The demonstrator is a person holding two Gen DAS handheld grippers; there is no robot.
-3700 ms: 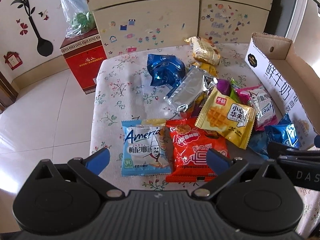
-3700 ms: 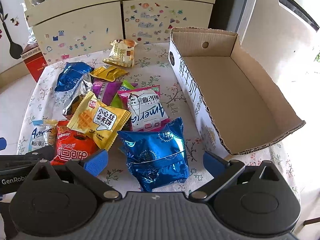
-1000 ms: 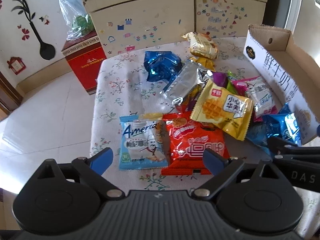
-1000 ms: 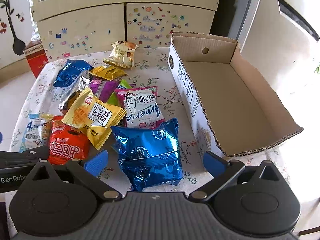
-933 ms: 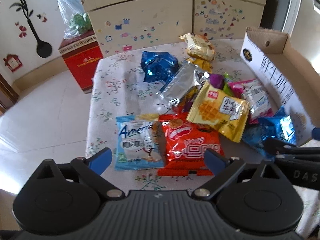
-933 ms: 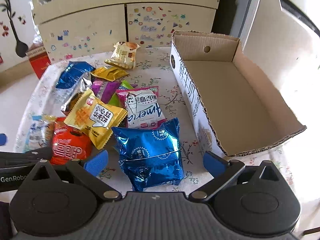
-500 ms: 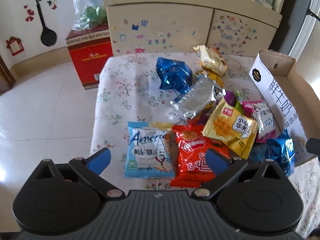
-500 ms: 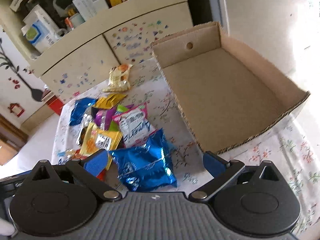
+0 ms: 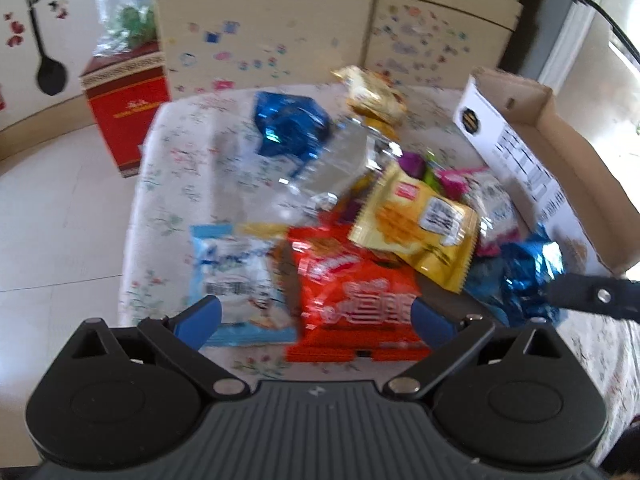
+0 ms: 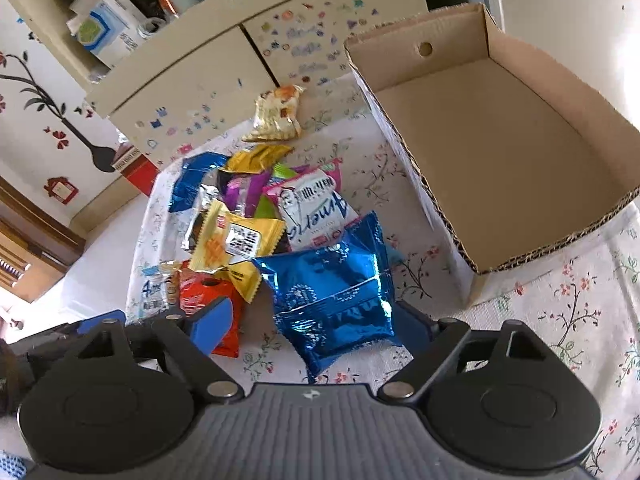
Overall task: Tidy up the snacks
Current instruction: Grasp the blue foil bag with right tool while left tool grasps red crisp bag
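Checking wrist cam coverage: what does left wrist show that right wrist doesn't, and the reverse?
Left wrist only: the plastic bag on top of the red box, and the tiled floor beside the table.

Right wrist only: the whole bare inside of the cardboard box, the cluttered shelf above the cabinet, and the right gripper, whose jaws have just been closing around the big blue packet.

Both: the yellow waffle packet, red packet, light blue packet and stickered cabinet.

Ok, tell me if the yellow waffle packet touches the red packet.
Touching. Left wrist view: the yellow waffle packet lies over the red packet's upper corner.
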